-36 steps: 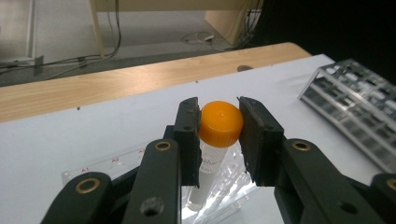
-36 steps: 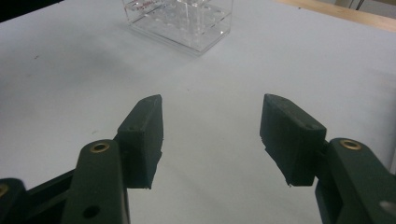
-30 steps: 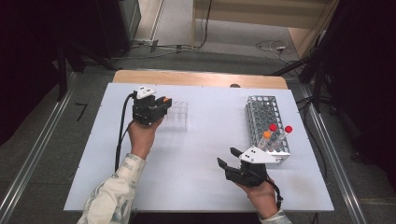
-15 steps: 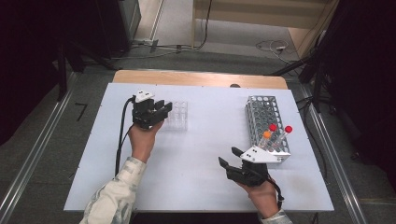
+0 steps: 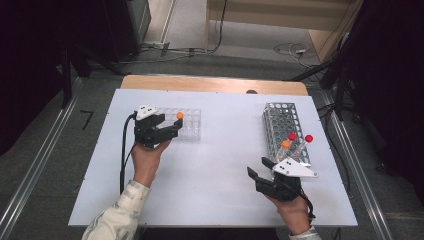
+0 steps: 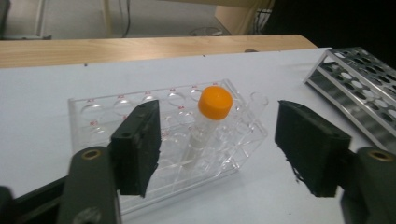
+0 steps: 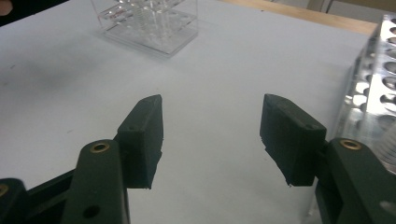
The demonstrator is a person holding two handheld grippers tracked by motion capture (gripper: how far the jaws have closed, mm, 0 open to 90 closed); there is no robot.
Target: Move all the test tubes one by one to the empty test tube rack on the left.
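Since a second ago the left gripper (image 5: 167, 131) has pulled back a little from the clear rack (image 5: 190, 131) toward the person, and its jaws have just been opening; an orange-capped tube (image 6: 208, 123) now stands in the rack where none showed before. Right gripper (image 5: 265, 181) has shifted slightly on the near right of the bench (image 5: 215, 170).

Left side: left gripper is released, pads clear of the tube on both sides, tube between them but untouched. Tube sits in a hole at the rack's right end, roughly upright, maybe a slight lean.

Risks here, my read:
- Tube is still inside the jaw gap. Any sideways drift on retreat and a pad clips the cap, tipping the tube or dragging the light plastic rack.
- If the tube isn't fully seated, a knock could pop it out.
- Left cable trails along the bench edge; a snag could jerk the hand.

Right side: right gripper is released, nothing between its jaws, just beside the near end of the metal rack (image 5: 282, 125). Three capped tubes, one orange (image 5: 286, 144) and two red (image 5: 309, 138), stand there leaning. Coming in at an angle could nudge a neighbour, and the close spacing makes grabbing two at once plausible. Bumping the metal rack's corner would shift it.
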